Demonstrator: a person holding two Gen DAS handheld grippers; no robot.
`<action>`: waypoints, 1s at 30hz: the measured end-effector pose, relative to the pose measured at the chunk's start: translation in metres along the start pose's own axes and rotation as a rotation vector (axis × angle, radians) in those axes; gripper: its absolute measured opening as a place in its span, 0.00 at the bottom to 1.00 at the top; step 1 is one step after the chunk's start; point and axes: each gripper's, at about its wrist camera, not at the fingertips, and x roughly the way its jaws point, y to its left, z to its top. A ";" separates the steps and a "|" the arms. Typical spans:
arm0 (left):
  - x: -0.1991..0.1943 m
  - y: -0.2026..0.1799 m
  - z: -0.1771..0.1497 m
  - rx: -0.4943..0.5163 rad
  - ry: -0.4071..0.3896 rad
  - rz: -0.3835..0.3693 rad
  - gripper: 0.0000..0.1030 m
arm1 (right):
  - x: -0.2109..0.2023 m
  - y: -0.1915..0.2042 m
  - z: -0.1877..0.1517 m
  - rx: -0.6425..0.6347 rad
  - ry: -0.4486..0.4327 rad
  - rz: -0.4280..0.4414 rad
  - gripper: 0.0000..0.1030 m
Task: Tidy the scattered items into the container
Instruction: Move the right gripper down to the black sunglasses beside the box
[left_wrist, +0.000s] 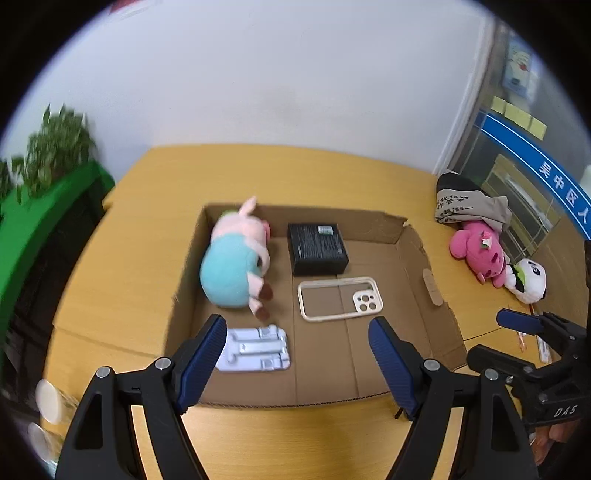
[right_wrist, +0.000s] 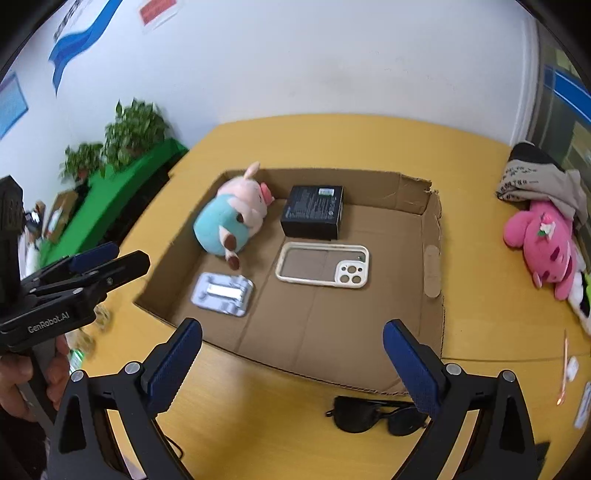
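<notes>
Four items already lie inside the shallow brown cardboard box (right_wrist: 430, 221) on the yellow wooden desk (right_wrist: 332, 140): one pink-and-teal plush pig (right_wrist: 231, 214), one black rectangular carton (right_wrist: 314, 210), one cream clear-backed phone case (right_wrist: 323, 264) and one silvery plastic tray insert (right_wrist: 223, 293). Both the left gripper (left_wrist: 297, 356) and right gripper (right_wrist: 291, 363) hang spread wide and empty above the box's near edge, so this looks like a pause between picks. Next, probably, the one pair of black sunglasses (right_wrist: 373, 415) near the right gripper, or the magenta plush toy (right_wrist: 543, 243) far right.
</notes>
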 end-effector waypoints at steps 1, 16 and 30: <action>-0.006 -0.003 0.005 0.022 -0.002 0.007 0.77 | -0.007 0.000 0.002 0.011 -0.006 0.005 0.98; -0.015 -0.060 -0.016 0.018 -0.039 0.030 0.77 | -0.037 -0.035 -0.008 -0.046 0.014 -0.042 1.00; 0.013 -0.041 -0.069 -0.039 0.133 -0.067 0.77 | 0.036 -0.120 -0.076 -0.096 0.157 0.012 0.99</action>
